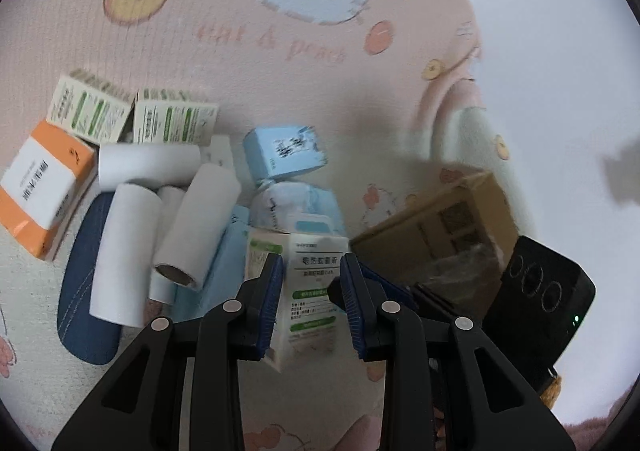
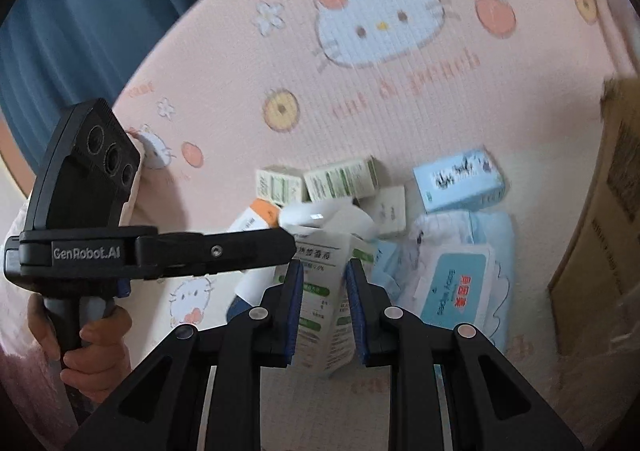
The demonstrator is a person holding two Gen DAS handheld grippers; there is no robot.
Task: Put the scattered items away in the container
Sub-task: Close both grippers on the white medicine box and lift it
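A white and green box [image 1: 310,291] stands between the blue pads of my left gripper [image 1: 312,283], whose jaws close on its sides. The same box [image 2: 324,299] is also held between the pads of my right gripper [image 2: 322,291], with the left gripper's finger [image 2: 224,251] touching it from the left. Behind it lie white paper rolls [image 1: 200,227], a light blue box [image 1: 284,155], a wet-wipes pack [image 2: 452,283], two green and white boxes [image 1: 132,115] and an orange and white box [image 1: 40,187]. The brown cardboard box [image 1: 436,227] stands to the right, and shows in the right wrist view [image 2: 600,219].
Everything lies on a pink Hello Kitty mat [image 1: 280,51]. A dark blue denim piece [image 1: 84,291] lies under the rolls. The right gripper's black body [image 1: 540,299] is beside the cardboard box. A hand [image 2: 92,343] holds the left gripper's handle.
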